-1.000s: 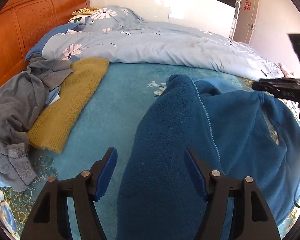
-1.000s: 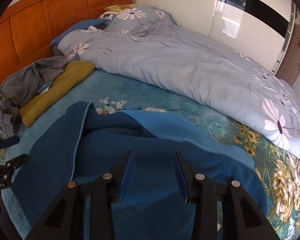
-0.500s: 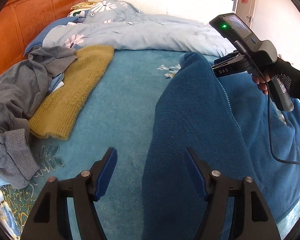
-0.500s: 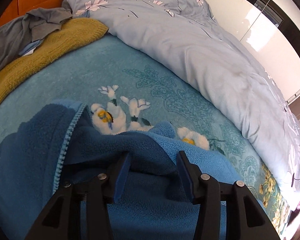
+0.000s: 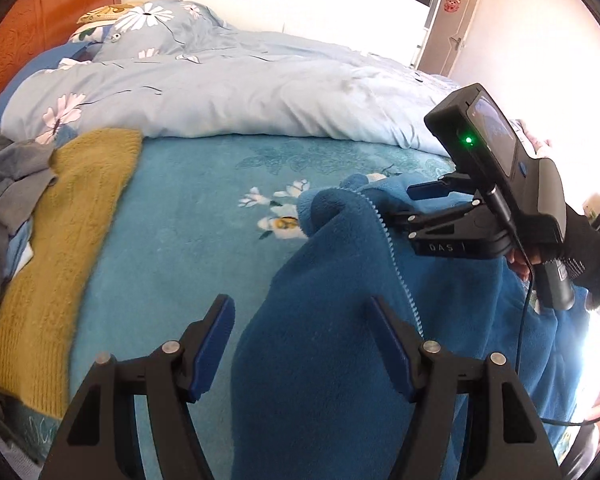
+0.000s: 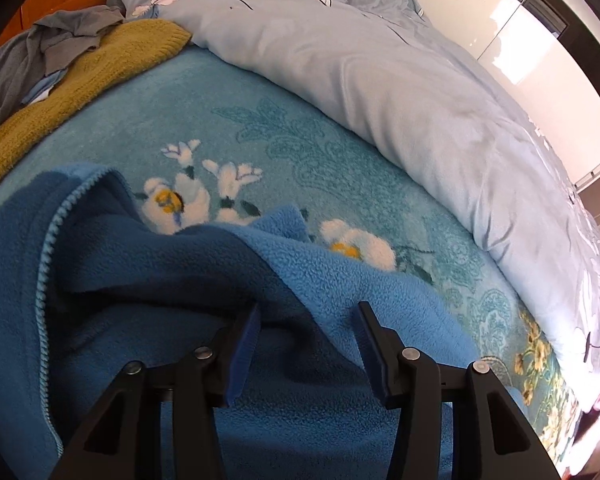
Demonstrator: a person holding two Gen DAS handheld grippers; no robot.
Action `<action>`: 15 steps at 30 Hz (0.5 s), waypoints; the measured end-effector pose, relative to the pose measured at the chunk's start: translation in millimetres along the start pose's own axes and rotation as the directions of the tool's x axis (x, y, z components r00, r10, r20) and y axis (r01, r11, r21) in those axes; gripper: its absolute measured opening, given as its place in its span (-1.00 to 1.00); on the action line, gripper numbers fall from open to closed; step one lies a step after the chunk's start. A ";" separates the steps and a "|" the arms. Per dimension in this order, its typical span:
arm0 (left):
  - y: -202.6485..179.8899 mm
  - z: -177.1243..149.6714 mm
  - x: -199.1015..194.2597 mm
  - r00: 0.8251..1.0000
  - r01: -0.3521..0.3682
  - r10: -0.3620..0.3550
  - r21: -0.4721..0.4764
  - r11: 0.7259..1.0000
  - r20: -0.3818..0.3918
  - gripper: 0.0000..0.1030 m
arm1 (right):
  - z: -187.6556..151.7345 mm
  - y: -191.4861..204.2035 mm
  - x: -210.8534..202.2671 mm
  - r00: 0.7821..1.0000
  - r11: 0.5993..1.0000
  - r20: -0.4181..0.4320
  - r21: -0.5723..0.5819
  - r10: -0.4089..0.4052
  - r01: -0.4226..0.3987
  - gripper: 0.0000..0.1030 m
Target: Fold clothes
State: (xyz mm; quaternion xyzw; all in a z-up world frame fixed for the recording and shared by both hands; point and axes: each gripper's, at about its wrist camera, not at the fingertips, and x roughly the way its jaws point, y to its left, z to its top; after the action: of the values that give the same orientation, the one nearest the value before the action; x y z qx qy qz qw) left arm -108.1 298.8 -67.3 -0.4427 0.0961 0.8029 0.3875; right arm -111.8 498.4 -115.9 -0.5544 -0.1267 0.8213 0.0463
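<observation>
Tools, left tool (image 5: 302,344) and right tool (image 6: 306,340), gape over blue fleece jacket (image 6: 180,280).

I can't see the blue fleece jacket (image 6: 148,360) hem (cut off below), and the grey clothes (image 5: 4,200) run off-frame.

Parted right tongs (image 6: 306,344) over a rumpled blue fleece jacket (image 6: 172,280) on a teal floral blanket (image 6: 284,152).

Home bedroom, bed (image 5: 188,236), floral duvet (image 5: 228,92)
</observation>
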 end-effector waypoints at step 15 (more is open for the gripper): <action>-0.5 26.4 24.2 1.000 0.002 0.000 -0.073 0.997 0.023 -0.72 | 5.0 -7.3 -13.4 0.999 1.000 0.034 0.028 -0.009 0.008 -0.83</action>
State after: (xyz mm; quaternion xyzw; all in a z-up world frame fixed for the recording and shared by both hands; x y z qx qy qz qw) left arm -132.0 325.3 -70.7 -0.4473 0.0619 0.8108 0.3725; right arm -111.8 501.7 -100.2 -0.5389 -0.1183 0.8322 0.0551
